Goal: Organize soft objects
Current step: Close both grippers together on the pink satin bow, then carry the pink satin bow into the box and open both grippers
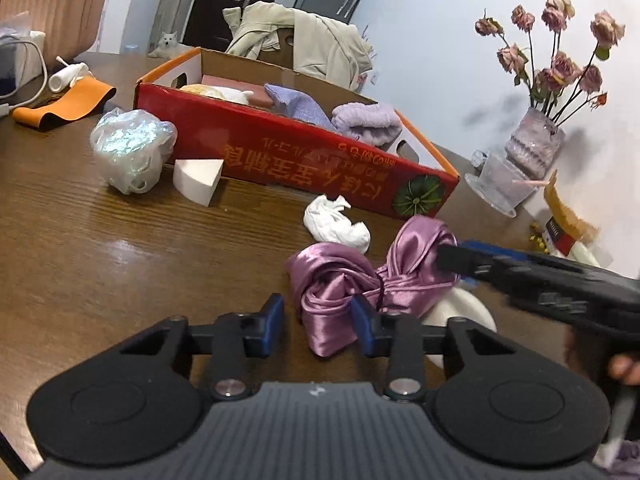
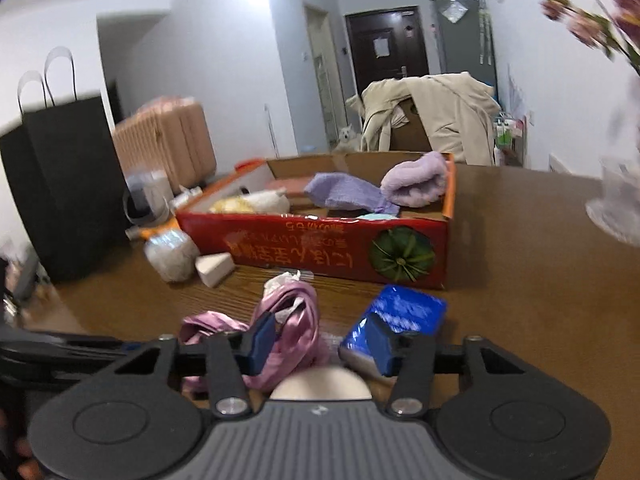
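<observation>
A pink satin cloth bundle [image 1: 352, 284] lies on the wooden table in front of a red cardboard box [image 1: 304, 156]. My left gripper [image 1: 318, 322] is open, its fingers on either side of the bundle's near end. My right gripper [image 2: 322, 344] is open around the bundle's other end [image 2: 292, 320]; in the left wrist view it reaches in from the right [image 1: 452, 256]. The box [image 2: 320, 244] holds purple towels [image 2: 416, 180] and other soft items. A white crumpled cloth [image 1: 336, 222], a white foam wedge [image 1: 200, 178] and a plastic-wrapped ball [image 1: 130, 148] lie on the table.
A glass vase of dried roses [image 1: 532, 148] stands at the right by the wall. A blue packet [image 2: 404, 312] lies by the right gripper. A round white object [image 2: 320, 384] lies under the bundle. A black paper bag [image 2: 60, 184] and pink suitcase [image 2: 168, 140] stand at the left.
</observation>
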`<state>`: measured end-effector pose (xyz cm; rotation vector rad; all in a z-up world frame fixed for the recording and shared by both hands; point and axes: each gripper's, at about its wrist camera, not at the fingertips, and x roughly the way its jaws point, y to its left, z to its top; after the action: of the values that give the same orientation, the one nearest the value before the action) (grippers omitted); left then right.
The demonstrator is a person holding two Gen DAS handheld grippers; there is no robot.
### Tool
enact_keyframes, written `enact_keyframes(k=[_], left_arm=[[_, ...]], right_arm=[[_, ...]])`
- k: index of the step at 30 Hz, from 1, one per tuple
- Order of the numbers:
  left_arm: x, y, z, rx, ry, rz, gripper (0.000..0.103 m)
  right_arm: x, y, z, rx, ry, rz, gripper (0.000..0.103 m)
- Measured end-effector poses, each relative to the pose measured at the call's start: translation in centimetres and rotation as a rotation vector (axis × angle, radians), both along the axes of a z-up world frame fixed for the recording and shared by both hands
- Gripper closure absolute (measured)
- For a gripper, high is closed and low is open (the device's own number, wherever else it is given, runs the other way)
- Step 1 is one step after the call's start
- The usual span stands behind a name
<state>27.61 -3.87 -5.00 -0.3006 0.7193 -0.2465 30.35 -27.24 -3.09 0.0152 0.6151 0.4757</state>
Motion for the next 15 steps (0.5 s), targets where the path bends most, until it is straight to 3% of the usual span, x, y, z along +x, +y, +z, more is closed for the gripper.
enact_keyframes(k=[1, 4, 10, 15], left_arm=[[0.2, 0.2, 0.0, -0.008, -0.003, -0.013, 0.074], [0.7, 0.6, -0.1, -0.027, -0.009, -0.045, 0.078], [1.6, 1.5, -0.3, -0.071, -0.002, -0.094, 0.086], [-0.1, 2.7, 1.5, -0.103, -0.051, -0.115, 0.088]], right_arm=[[0.4, 0.6, -0.4, -0.025, 0.014, 0.009, 0.073], [0.8, 2.0, -1.3, -0.068, 0.036, 0.043, 0.085], [1.1, 3.3, -1.8, -0.124, 0.047, 0.028, 0.094], [-1.1, 4.2, 0.8, -0.112, -0.030, 0.008, 0.096]])
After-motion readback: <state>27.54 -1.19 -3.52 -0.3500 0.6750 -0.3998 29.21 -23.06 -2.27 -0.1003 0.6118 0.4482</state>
